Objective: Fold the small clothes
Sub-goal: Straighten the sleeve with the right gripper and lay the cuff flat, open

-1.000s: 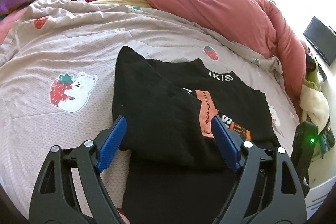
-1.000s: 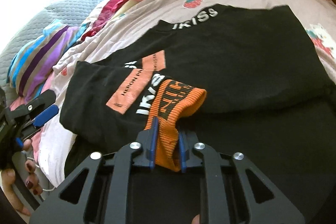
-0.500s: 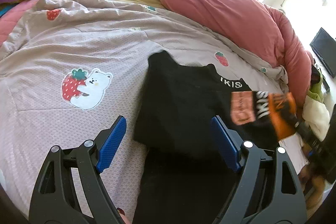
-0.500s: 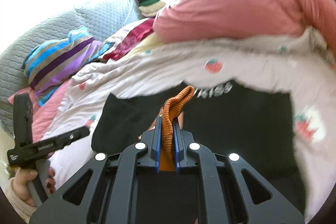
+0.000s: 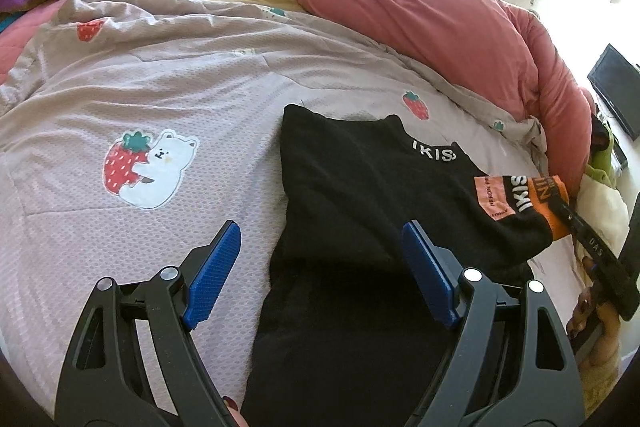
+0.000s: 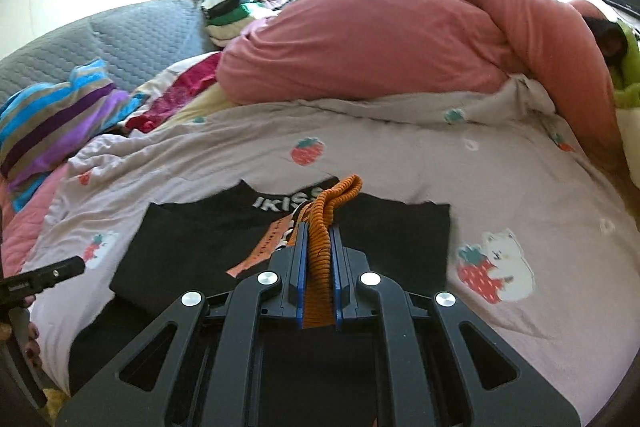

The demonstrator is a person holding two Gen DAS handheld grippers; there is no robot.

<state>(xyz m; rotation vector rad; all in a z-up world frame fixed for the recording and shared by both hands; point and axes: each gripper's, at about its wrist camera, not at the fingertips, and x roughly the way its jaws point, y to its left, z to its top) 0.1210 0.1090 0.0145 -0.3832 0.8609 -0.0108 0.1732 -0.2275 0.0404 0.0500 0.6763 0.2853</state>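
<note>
1. One black sweater [image 5: 360, 187] lies on the strawberry-print quilt [image 5: 160, 75], in front of one pink duvet [image 5: 420, 15]; one orange cuff [image 6: 320, 247] is lifted above it.
2. Two grippers: the left gripper [image 5: 320, 267] hovers over the sweater's near edge, jaws wide apart, holding nothing; the right gripper [image 6: 318, 267] is clamped on the orange cuff.
3. Only the left wrist view shows the sleeve stretched sideways off the sweater; only the right wrist view shows the quilted grey headboard [image 6: 132, 43] behind the duvet.

Left wrist view: close, angled down over black top [image 5: 360, 195] on bedspread [image 5: 160, 87]; right wrist view: shallower, facing pink duvet [image 6: 380, 39]; shared: top, bedspread, duvet
</note>
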